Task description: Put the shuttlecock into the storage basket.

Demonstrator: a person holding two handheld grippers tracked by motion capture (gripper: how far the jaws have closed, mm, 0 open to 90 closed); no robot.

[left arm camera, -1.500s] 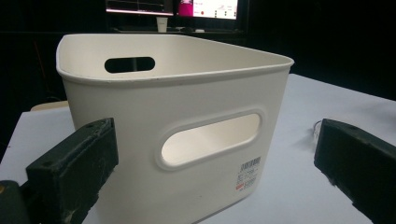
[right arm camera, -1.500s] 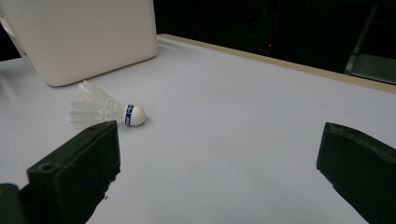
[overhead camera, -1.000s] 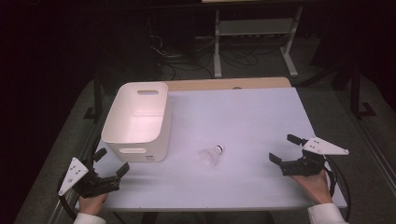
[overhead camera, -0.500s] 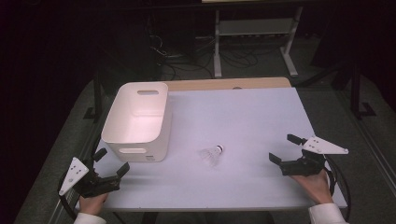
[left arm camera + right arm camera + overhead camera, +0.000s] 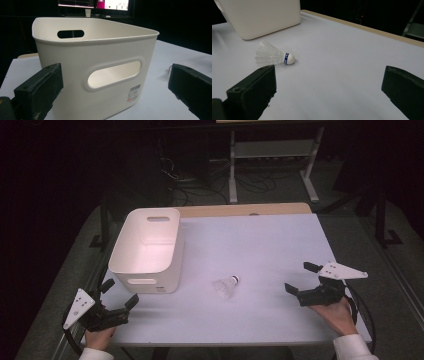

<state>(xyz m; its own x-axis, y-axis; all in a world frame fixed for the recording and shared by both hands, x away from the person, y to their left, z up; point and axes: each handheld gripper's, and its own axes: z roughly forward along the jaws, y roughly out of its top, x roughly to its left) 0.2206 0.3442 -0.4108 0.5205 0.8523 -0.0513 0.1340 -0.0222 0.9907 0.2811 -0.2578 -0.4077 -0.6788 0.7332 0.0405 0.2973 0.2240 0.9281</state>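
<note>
A white shuttlecock (image 5: 226, 285) lies on its side on the white table (image 5: 260, 240), cork tip toward the far right. My right gripper (image 5: 299, 277) is open near the table's right front, well to the right of the shuttlecock. In the right gripper view the shuttlecock (image 5: 273, 56) lies ahead and to the left of my open right gripper (image 5: 329, 82). A white plastic bin (image 5: 145, 247) with handle slots stands at the left. My left gripper (image 5: 120, 292) is open at the front left corner, just short of the bin. The left gripper view has the bin (image 5: 100, 62) close ahead of the left gripper (image 5: 115, 82).
A wooden strip (image 5: 245, 210) runs along the table's far edge. Beyond it the dark floor holds cables and a metal rack (image 5: 270, 155). Bare white table surface lies between the shuttlecock and the right gripper.
</note>
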